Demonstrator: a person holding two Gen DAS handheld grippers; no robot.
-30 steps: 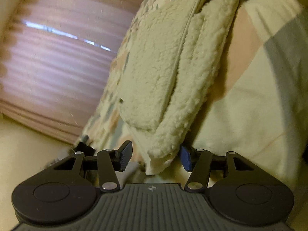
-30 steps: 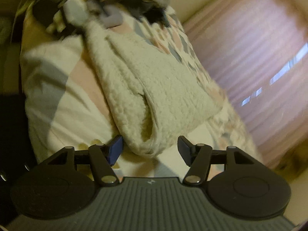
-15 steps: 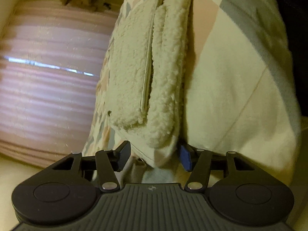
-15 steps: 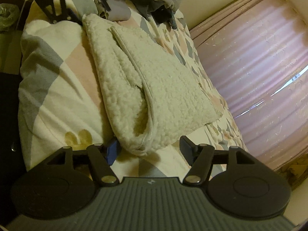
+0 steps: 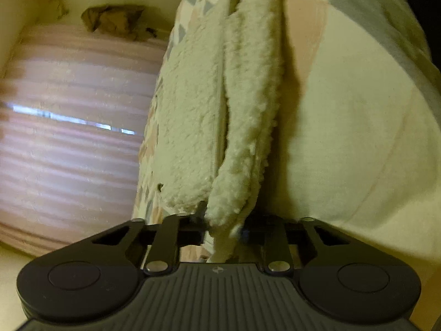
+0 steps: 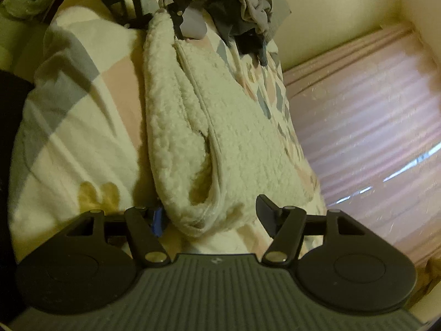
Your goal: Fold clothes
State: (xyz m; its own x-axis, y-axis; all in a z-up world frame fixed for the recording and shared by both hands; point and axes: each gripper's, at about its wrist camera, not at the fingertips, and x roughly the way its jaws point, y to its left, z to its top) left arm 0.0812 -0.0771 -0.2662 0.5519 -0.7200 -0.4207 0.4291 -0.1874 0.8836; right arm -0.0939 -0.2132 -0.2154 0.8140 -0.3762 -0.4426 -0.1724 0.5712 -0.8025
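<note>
Fleece garment (image 6: pixel 204 138) folded on bedspread (image 6: pixel 82 127).

You are working over a bed (image 6: pixel 71 127) covered in a cream quilt with pink and grey diamond patches and a yellow flower print. Beside it hangs a pink pleated curtain (image 5: pixel 69 151), closed except for a thin slit of daylight (image 5: pixel 74 120). The walls (image 6: pixel 330 2) are plain cream and meet in a corner behind the bed. A pile of grey and dark clothes (image 6: pixel 248 8) sits at the far end of the quilt. Room light is dim and yellowish. A crumpled brown object (image 5: pixel 115 22) sits near the curtain; its nature cannot be determined.
</note>
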